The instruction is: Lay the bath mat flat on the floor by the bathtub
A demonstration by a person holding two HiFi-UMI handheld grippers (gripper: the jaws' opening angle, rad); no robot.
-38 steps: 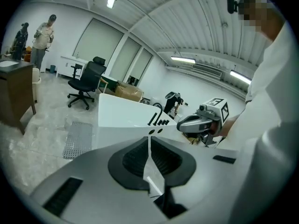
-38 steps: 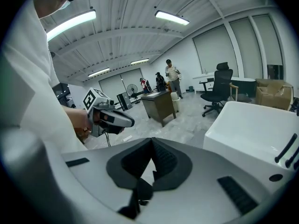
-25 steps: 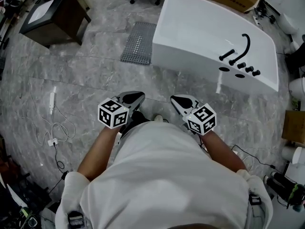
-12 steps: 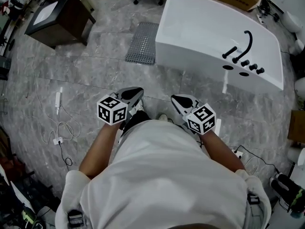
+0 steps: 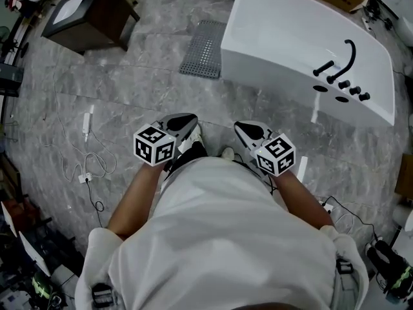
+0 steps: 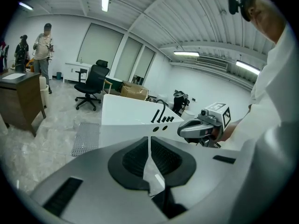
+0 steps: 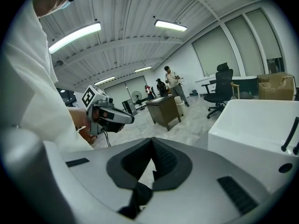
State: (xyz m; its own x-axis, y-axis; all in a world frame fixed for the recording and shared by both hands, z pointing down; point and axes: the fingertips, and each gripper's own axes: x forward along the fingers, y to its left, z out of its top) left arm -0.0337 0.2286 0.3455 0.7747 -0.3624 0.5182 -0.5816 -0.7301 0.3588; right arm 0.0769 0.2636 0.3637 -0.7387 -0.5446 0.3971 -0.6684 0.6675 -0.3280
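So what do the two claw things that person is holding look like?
Both match. The left claw and right claw are smooth grey shells, pointed at the front, with ridged black pads inside. Behind each sits a white cube printed with black square patterns. The person wears a white short-sleeved shirt.

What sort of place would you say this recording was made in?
Likely an office or lab staged as a bathroom: a freestanding white bathtub stands on open stone-look floor, with an office chair, a wooden desk and loose cables around it.
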